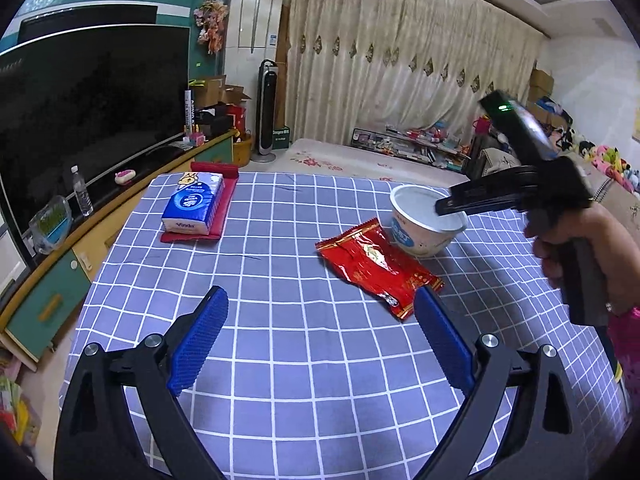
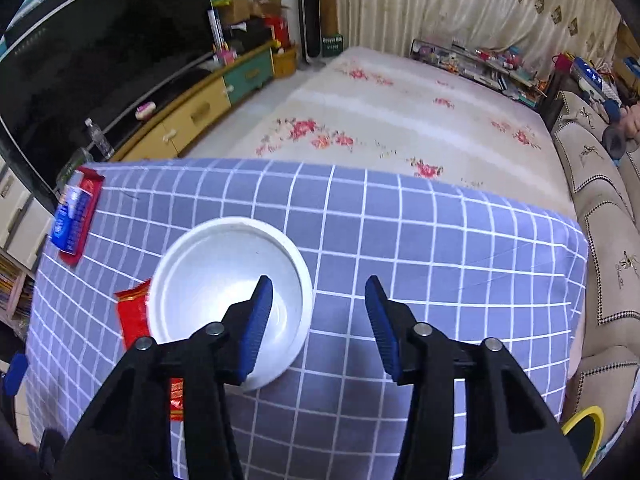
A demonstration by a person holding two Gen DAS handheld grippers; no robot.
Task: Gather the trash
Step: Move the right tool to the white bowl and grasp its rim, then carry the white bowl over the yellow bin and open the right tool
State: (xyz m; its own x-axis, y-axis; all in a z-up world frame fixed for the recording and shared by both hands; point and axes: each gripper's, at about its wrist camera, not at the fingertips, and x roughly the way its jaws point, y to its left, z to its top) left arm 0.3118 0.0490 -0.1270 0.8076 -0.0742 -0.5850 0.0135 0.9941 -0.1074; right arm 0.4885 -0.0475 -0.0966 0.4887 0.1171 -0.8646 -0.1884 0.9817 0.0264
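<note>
Bench (image 1: pixel 280 360), covered in blue-and-white check cloth, carries everything relevant. Largest loose item: a white paper instant-noodle bowl (image 2: pixel 224 264), upright and looking empty inside, directly under and ahead of the right tool (image 2: pixel 320 300). That tool is released, jaws spread wide; its left finger hangs over the bowl's interior and its right finger is outside the rim, over bare cloth. From the left wrist view the right tool (image 1: pixel 452 206) sits at or just above the rim; contact cannot be confirmed.

Next in size: a tissue pack (image 1: pixel 194 204) on a red tray, far ahead and to the left of the left tool (image 1: pixel 320 312). Probably not trash.

Smallest: a red foil snack wrapper (image 1: pixel 376 266), flat on the cloth, one end against the bowl, the other end just beside the left tool's right finger. Left tool is also released, jaws wide, gripping nothing.

Risks, as judged from here:
- The bowl looks light and thin-walled. Pinching one wall could buckle the rim or tip the bowl toward the wrapper.
- If the jaws close off-centre the bowl may skid on the cloth rather than be gripped.
- The wrapper is flat and slick; the left tool could pinch cloth with it, dragging the bowl.
- Both tools work close together near the bowl; collision is possible.
</note>
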